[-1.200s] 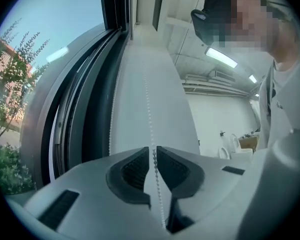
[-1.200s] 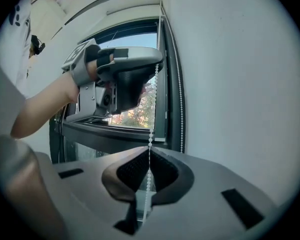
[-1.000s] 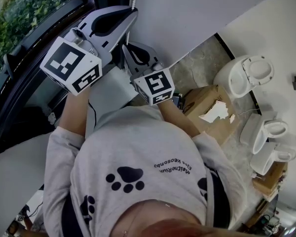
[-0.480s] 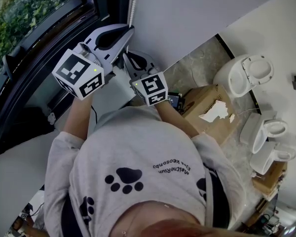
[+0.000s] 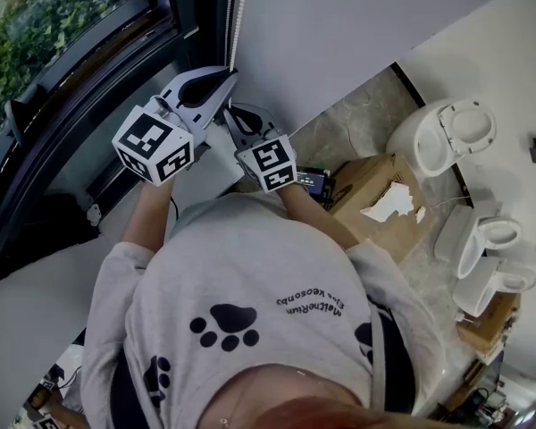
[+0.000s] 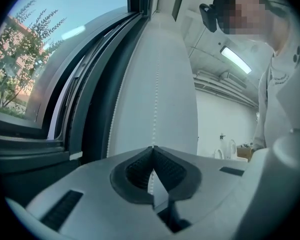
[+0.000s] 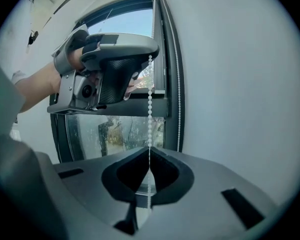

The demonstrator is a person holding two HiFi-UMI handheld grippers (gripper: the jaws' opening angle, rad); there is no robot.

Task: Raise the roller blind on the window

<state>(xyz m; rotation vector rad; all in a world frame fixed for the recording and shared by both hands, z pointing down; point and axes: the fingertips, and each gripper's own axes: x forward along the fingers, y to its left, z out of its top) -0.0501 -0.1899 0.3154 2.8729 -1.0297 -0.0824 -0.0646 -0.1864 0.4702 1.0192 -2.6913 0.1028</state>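
Interior beside a dark-framed window (image 5: 80,70), seen from above in the head view. Green foliage lies outside the glass and a plain white wall (image 5: 366,25) adjoins the frame on the right. On the marbled floor (image 5: 362,119) along that wall stand a torn cardboard box (image 5: 366,181) and several white toilets (image 5: 447,137). The lower frame is filled by the person's grey sweatshirt (image 5: 250,302) with dark paw prints.

The roller blind's bead chain (image 5: 235,16) hangs at the junction of window frame and wall. The blind's cloth itself cannot be made out in any view.

The left hand-held gripper (image 5: 230,73) is the higher of the two. Its own view shows the jaws closed together on the bead chain (image 6: 155,94), which runs up from their tips (image 6: 151,148). A second strand (image 6: 121,94) hangs just beside the frame.

The right hand-held gripper (image 5: 225,112) sits just below the left one, on the same strand. In its own view the jaws (image 7: 150,150) are pressed together on the chain (image 7: 149,104), which runs taut up to the left hand-held gripper (image 7: 151,48) above. The second strand (image 7: 178,84) hangs free along the frame.
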